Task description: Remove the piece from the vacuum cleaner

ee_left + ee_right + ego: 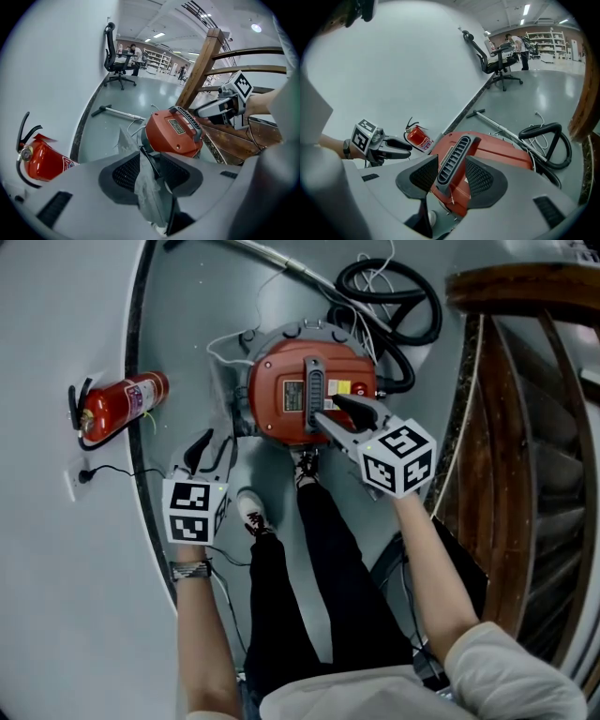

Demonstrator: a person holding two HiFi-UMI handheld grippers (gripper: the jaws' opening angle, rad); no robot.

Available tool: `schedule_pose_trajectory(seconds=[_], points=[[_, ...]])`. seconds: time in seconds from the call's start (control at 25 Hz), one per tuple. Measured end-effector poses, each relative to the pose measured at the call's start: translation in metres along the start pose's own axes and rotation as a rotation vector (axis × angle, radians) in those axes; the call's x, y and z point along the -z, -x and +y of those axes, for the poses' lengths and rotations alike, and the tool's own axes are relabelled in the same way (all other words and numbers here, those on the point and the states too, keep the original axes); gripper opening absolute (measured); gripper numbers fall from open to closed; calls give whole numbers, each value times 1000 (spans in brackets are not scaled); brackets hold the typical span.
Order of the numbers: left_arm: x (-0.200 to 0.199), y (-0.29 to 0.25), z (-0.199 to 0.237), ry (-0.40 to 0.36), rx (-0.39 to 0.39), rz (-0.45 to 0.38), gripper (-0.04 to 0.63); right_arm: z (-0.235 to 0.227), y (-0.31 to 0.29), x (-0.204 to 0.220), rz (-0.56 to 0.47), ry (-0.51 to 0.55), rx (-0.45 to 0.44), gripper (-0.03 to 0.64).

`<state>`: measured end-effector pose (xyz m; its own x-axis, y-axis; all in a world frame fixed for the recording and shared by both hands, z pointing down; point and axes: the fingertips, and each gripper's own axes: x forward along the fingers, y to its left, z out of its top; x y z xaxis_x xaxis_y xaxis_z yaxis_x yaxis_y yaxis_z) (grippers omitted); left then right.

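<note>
Left gripper view only: a crumpled grey piece (149, 187) stands between the pads of my left gripper (152, 171). The pads are spread and not pinching it. The head view does not show it.

Right gripper view: my right gripper (452, 177) is released, with its pads on either side of the black handle (452, 159) of the red vacuum cleaner (501, 152).

Head view: the vacuum cleaner sits on the floor (187, 334) at 12 o'clock from my shoes (253, 512). The left gripper is at its 8 o'clock, forearm straight ahead. The right forearm angles toward 11 o'clock, over the lid. The fire extinguisher (122, 404) is at 9 o'clock.
</note>
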<state>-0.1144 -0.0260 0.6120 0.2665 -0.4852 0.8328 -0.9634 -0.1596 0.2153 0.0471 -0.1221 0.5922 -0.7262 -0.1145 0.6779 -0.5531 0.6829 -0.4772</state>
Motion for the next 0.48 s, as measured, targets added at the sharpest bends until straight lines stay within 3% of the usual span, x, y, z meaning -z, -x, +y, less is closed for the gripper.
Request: schedule_pose_trajectory(seconds=[0.32,0.48], points=[[23,-21,-8,-22,-16,57,177,4,-12,4,-41,-34,-10,178],[33,-28,-6,-4,-50,55,178,4,-18,14,-20,17,8,178]])
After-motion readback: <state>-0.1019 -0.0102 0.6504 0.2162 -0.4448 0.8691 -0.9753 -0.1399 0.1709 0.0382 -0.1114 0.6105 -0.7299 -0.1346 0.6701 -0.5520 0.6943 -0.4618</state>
